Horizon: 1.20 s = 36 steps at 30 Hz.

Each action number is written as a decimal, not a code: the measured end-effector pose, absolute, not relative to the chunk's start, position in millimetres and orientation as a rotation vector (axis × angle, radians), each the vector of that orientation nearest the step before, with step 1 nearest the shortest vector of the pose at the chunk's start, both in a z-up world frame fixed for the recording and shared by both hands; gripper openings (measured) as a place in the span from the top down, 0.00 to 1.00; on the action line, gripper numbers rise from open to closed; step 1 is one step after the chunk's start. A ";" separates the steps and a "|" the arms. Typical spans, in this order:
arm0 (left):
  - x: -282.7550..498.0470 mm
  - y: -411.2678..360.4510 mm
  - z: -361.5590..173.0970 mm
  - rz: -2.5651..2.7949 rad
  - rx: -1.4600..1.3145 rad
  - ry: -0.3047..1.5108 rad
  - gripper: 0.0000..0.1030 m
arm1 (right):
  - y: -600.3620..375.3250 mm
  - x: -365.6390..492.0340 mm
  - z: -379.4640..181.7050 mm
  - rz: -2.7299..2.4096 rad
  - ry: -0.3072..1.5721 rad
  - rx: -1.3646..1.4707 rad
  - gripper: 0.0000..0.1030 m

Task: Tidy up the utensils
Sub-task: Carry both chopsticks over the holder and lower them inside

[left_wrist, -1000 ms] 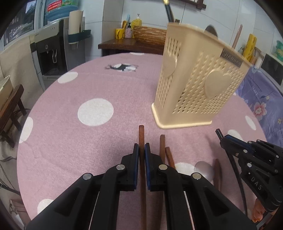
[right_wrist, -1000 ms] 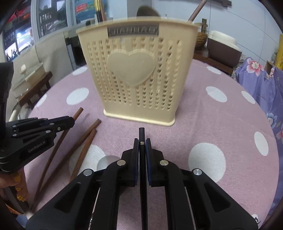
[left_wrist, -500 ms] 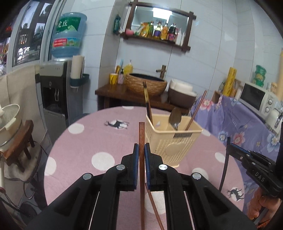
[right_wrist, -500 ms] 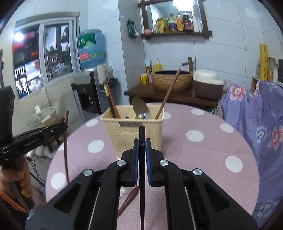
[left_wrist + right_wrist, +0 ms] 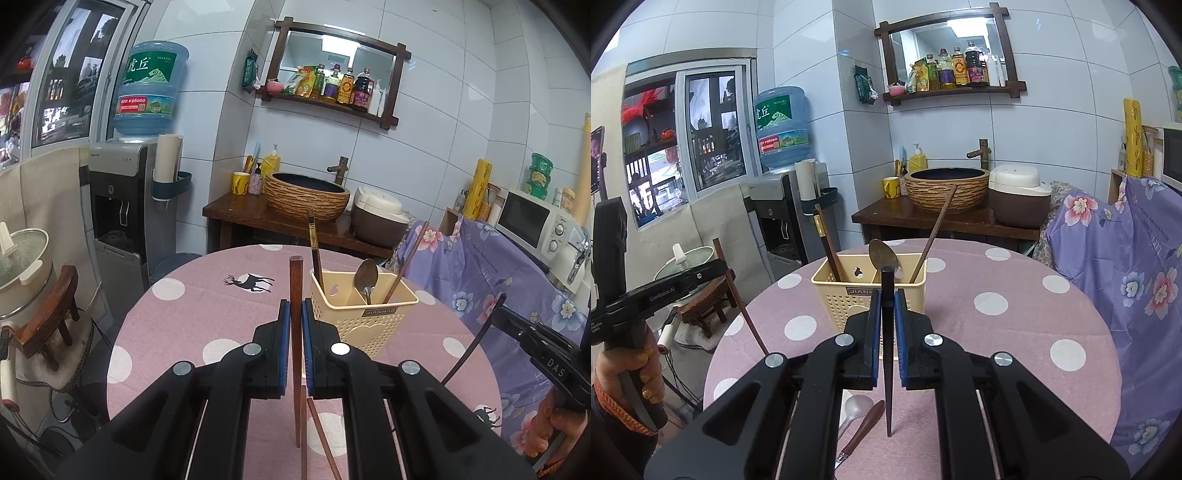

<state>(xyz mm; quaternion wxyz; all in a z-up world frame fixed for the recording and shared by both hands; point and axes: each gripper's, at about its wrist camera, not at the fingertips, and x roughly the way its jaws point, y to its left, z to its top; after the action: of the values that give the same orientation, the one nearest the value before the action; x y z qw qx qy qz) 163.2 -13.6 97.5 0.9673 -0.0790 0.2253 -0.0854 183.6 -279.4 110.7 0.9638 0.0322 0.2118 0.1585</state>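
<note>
Brown chopstick (image 5: 296,291) clamped upright in left claw (image 5: 294,325), utensil basket (image 5: 364,314) beyond.

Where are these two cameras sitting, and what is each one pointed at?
Left wrist: on the left gripper, shut on a brown chopstick, facing the utensil basket; the right gripper and a hand show.
Right wrist: on the right gripper, shut on a black chopstick, facing the same basket; the left gripper shows.
Shared: basket, polka-dot table, washbasin.
</note>
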 end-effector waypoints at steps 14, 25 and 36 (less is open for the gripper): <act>163.9 -11.2 109.1 -0.189 -0.157 0.447 0.93 | -278.4 183.7 124.5 0.328 0.408 0.051 0.92; 170.5 -15.6 171.3 -0.258 -0.152 0.382 0.93 | -271.5 197.9 191.1 0.329 0.333 0.025 0.92; 221.1 -54.6 249.9 -0.233 -0.141 0.263 0.93 | -261.3 251.0 271.5 0.233 0.206 0.099 0.92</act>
<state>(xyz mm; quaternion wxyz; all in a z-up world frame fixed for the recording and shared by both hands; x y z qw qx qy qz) 221.1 -54.6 249.9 0.9822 -0.0701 0.1306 -0.1156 251.0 -261.3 271.5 0.9867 0.0495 0.1026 0.1160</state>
